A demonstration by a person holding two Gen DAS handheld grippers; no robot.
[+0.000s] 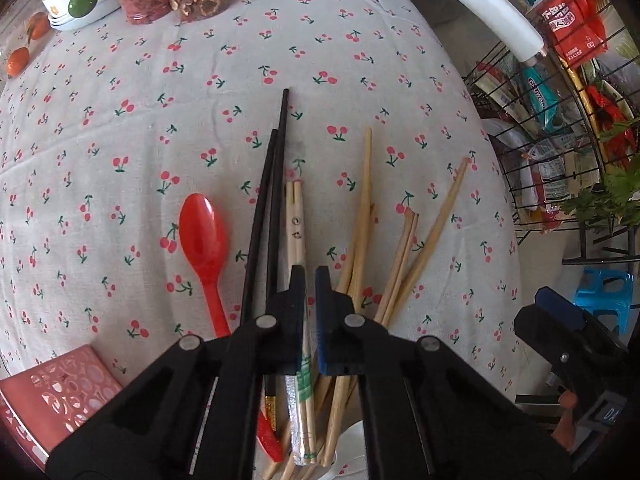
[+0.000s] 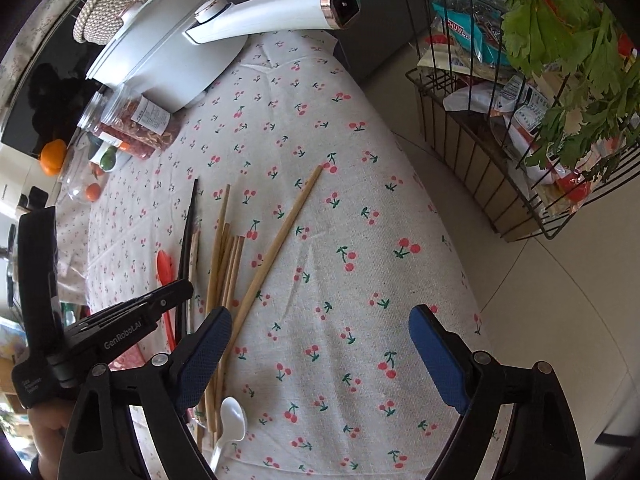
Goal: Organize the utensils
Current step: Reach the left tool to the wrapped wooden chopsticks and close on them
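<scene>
Sorting has barely begun, judging by the spread: every utensil in view lies loose on the cherry-print tablecloth [image 1: 360, 20], and no holder or tray for them shows in either view.

The left claw [image 1: 311, 276] points down over the heap with its jaws drawn together. A wrapped pair of pale chopsticks [image 1: 295, 236] runs up from directly beneath the tips; whether the pads actually pinch it cannot be told, since a narrow gap shows between the fingers. Just left of that claw lie two black chopsticks [image 1: 276, 184], and further left a red spoon [image 1: 203, 240]. To its right fans a bundle of bamboo chopsticks [image 1: 404, 248].

The right claw [image 2: 320, 344] stands wide apart and holds nothing. The bamboo bundle passes under its left finger, one long stick [image 2: 280, 248] slanting away ahead of it, and a white spoon [image 2: 232, 420] lies just inside that same finger, near the table edge.

What remains, apparently, is nearly everything: gathering like with like and squaring each group.
</scene>
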